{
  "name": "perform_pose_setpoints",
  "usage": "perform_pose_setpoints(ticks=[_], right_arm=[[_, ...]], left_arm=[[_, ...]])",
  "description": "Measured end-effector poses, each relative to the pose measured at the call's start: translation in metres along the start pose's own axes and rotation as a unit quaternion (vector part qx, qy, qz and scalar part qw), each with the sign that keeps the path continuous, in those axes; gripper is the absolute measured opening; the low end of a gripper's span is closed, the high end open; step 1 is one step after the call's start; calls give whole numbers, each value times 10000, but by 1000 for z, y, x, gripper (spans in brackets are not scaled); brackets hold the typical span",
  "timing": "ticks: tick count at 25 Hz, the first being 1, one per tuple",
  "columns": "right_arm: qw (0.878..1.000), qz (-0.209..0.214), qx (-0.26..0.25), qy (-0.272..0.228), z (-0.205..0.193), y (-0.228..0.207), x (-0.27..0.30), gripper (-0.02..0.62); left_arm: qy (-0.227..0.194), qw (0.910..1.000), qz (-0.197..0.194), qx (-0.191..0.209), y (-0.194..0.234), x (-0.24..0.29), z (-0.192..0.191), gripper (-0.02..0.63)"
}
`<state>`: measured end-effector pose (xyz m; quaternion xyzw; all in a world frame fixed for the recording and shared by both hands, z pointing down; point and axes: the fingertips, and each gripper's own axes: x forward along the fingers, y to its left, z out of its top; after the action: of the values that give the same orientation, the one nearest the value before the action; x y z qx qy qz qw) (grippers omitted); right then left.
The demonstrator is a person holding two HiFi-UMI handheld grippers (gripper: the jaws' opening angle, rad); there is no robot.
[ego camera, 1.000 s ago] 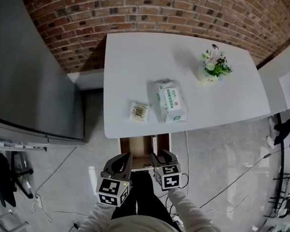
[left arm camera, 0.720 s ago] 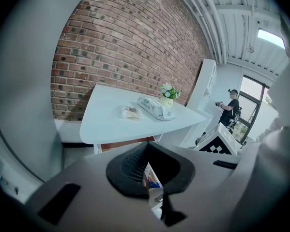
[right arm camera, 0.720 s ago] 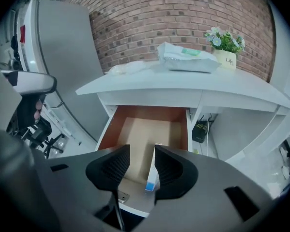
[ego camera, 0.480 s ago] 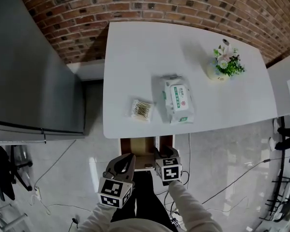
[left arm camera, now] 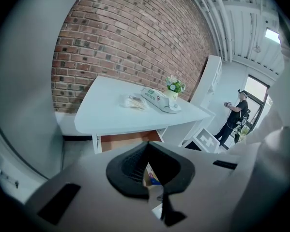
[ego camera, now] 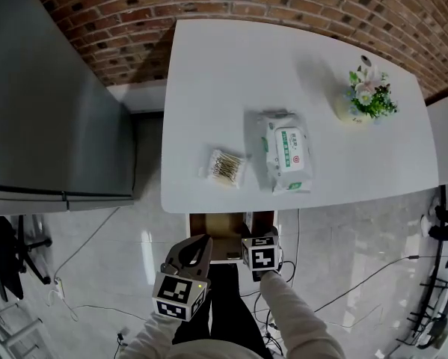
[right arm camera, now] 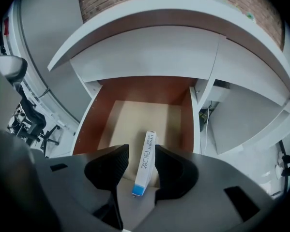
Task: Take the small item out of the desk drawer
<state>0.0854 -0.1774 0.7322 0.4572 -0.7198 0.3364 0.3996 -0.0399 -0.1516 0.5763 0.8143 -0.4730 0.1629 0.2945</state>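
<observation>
Under the white table (ego camera: 209,73) the desk drawer (ego camera: 215,226) stands pulled out. A slim white box with a blue end (right arm camera: 145,163) lies on the drawer's pale floor (right arm camera: 130,122). My right gripper (right arm camera: 141,151) points steeply down into the drawer. Its jaws have just been opening and stand apart on either side of the box, with no pad pressing on it. From the head view, the right gripper (ego camera: 259,239) sits at the drawer's front edge. My left gripper (ego camera: 196,244) hangs beside it on the left, its tips (left arm camera: 147,146) together on nothing.
On the table lie a pack of wet wipes (ego camera: 286,152), a small packet of cotton swabs (ego camera: 226,167) and a little flower pot (ego camera: 369,96). A tall grey cabinet (ego camera: 51,88) stands to the left. Cables (ego camera: 343,283) trail over the floor. A person (left arm camera: 234,115) stands far off.
Both grippers have sunk toward the drawer, the right one further, and it now reaches over the drawer's front. The head camera has tipped, so the table shows lower.
</observation>
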Motion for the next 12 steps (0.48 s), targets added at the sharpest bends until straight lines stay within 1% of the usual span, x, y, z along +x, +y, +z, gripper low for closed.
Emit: perform_pose_setpoints(ticks=[12], right_arm=[[9989, -11, -120, 462, -13, -11, 33, 193]], left_arm=[[80, 9998, 130, -124, 9, 13, -6, 18]])
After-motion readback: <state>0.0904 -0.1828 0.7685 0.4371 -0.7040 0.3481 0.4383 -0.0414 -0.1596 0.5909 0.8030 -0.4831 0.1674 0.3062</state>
